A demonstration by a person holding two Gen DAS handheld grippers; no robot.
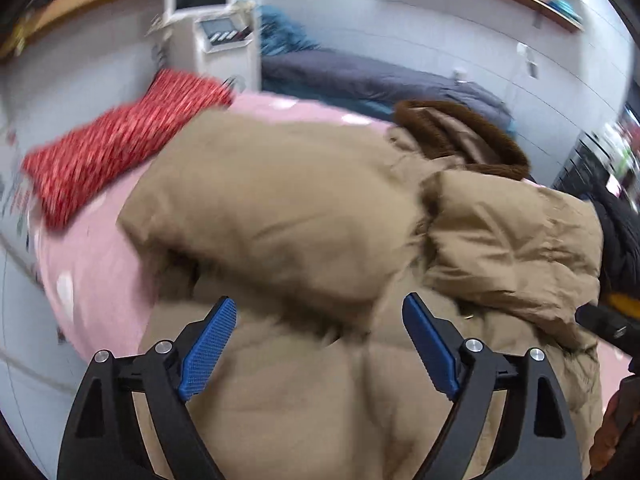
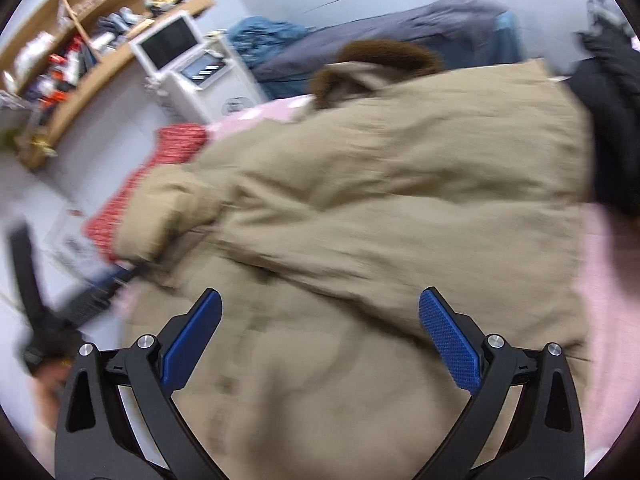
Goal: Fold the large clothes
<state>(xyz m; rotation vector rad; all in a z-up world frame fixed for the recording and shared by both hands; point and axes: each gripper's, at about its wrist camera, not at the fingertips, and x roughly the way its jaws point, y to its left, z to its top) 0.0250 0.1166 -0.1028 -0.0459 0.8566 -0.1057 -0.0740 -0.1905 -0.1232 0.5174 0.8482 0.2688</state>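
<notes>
Over the pink bed [image 1: 92,264], both tongs stand wide open and empty: the left tongs [image 1: 318,344] hang above the tan coat [image 1: 280,208], the right tongs [image 2: 320,336] likewise, pads clear of the fabric. The coat lies spread on the bed, long axis running away from the cameras, brown fur collar [image 1: 460,128] at the far end, a sleeve [image 2: 168,208] folded across.

We see the padded coat [image 1: 304,216] spread across the middle of the bed [image 1: 84,264], its hood [image 1: 460,136] toward the far edge. A patterned cushion [image 1: 116,148] lies at the bed's far left corner, beside the coat. A dark garment [image 2: 612,120] sits at the right edge. Behind the far edge stands a machine with a screen [image 1: 204,8], with another bed [image 1: 372,76] to its right.
</notes>
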